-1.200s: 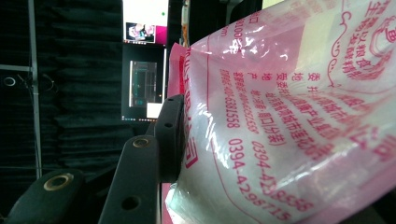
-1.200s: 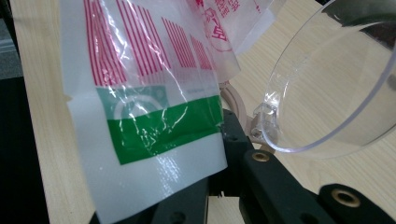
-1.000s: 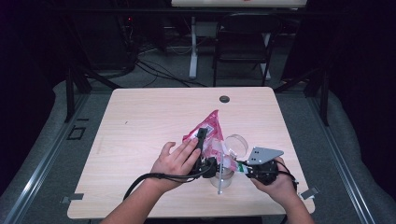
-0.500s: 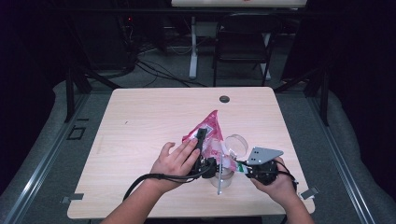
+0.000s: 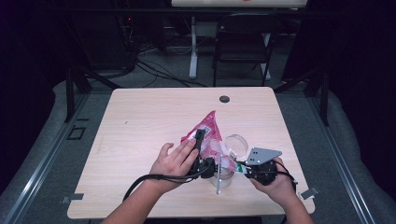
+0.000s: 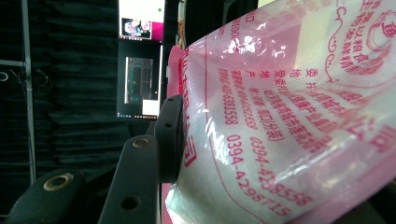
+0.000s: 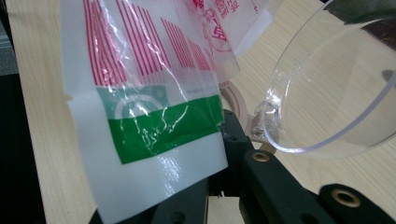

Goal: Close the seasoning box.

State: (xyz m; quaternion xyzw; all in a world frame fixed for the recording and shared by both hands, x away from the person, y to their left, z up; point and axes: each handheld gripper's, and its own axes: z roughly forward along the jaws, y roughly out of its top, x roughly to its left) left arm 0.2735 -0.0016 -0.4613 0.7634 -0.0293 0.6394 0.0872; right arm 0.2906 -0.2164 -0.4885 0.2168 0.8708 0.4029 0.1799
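Observation:
A pink and white printed plastic bag (image 5: pixel 208 128) is held up over the near right part of the table between both grippers. My left gripper (image 5: pixel 202 141) clamps the bag's body; in the left gripper view one black finger (image 6: pixel 169 135) presses the bag (image 6: pixel 289 116), and the other jaw is hidden behind it. My right gripper (image 5: pixel 236 166) is shut on the bag's lower edge. In the right gripper view the green-striped end of the bag (image 7: pixel 144 93) runs down into the jaws of my right gripper (image 7: pixel 215 189).
A clear round plastic container (image 5: pixel 237 143) lies on the wooden table (image 5: pixel 140 121) just behind my right gripper, and its rim (image 7: pixel 336 93) is close to the jaws. A second clear cup (image 5: pixel 224 177) with a thin rod stands under the bag. A chair (image 5: pixel 243 46) stands beyond the table.

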